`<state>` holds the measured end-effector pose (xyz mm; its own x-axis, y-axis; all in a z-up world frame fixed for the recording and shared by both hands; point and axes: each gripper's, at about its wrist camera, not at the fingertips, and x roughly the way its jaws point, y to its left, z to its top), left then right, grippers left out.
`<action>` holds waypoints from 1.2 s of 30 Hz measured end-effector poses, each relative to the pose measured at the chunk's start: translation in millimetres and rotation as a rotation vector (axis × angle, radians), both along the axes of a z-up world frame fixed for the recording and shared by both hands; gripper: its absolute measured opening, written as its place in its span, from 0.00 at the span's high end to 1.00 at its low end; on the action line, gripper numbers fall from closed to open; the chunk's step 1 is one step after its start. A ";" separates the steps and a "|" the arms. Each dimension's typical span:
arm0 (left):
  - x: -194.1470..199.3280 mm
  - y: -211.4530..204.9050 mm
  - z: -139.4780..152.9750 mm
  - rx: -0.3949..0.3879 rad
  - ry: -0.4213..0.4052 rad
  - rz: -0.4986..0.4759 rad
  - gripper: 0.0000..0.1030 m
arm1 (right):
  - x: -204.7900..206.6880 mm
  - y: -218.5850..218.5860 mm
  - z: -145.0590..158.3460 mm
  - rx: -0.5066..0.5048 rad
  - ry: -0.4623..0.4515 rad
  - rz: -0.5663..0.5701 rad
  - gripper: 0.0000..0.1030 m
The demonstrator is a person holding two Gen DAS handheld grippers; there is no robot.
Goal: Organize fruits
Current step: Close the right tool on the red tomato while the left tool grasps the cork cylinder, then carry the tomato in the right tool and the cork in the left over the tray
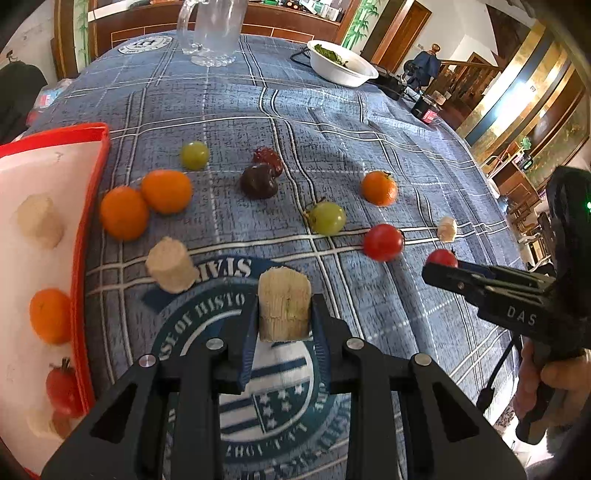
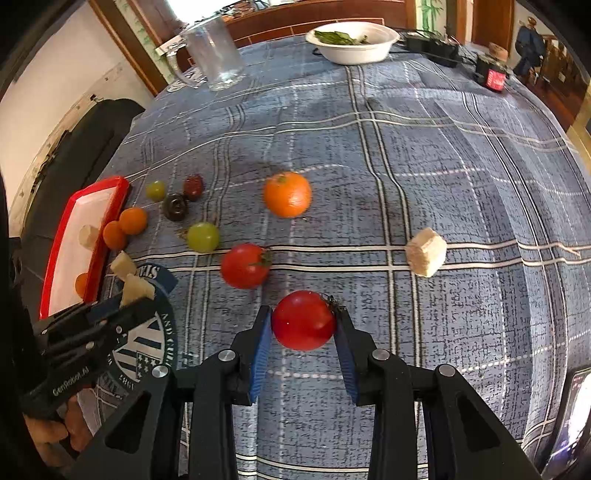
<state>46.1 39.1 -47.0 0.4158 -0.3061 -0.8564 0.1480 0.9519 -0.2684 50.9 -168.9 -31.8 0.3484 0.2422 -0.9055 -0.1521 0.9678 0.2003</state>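
My left gripper [image 1: 284, 310] is shut on a pale sugarcane chunk [image 1: 284, 304], held just above the blue plaid cloth. To its left stands the red-rimmed white tray [image 1: 90, 229], holding a cane chunk [image 1: 38, 221], an orange [image 1: 50, 315] and a tomato [image 1: 62, 387]. My right gripper [image 2: 303, 325] is shut on a red tomato [image 2: 303, 320]. Loose on the cloth lie oranges [image 1: 166, 191], green grapes [image 1: 327, 218], dark plums [image 1: 258, 181], another tomato [image 2: 245, 266] and cane chunks [image 2: 425, 252].
A glass mug [image 1: 214, 29] and a white bowl with greens [image 1: 341, 62] stand at the far side. A dark jar with a red label [image 2: 493, 75] and cables sit at the far right. The table edge curves close on the right.
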 end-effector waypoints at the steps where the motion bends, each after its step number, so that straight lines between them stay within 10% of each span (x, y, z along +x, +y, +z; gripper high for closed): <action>1: -1.9 0.4 1.1 0.003 -0.003 0.001 0.76 | -0.3 2.4 1.1 -0.003 -0.005 0.006 0.67; 36: -26.6 47.4 35.2 -0.002 -0.084 0.114 0.76 | -11.3 70.9 29.3 0.011 -0.088 0.157 0.67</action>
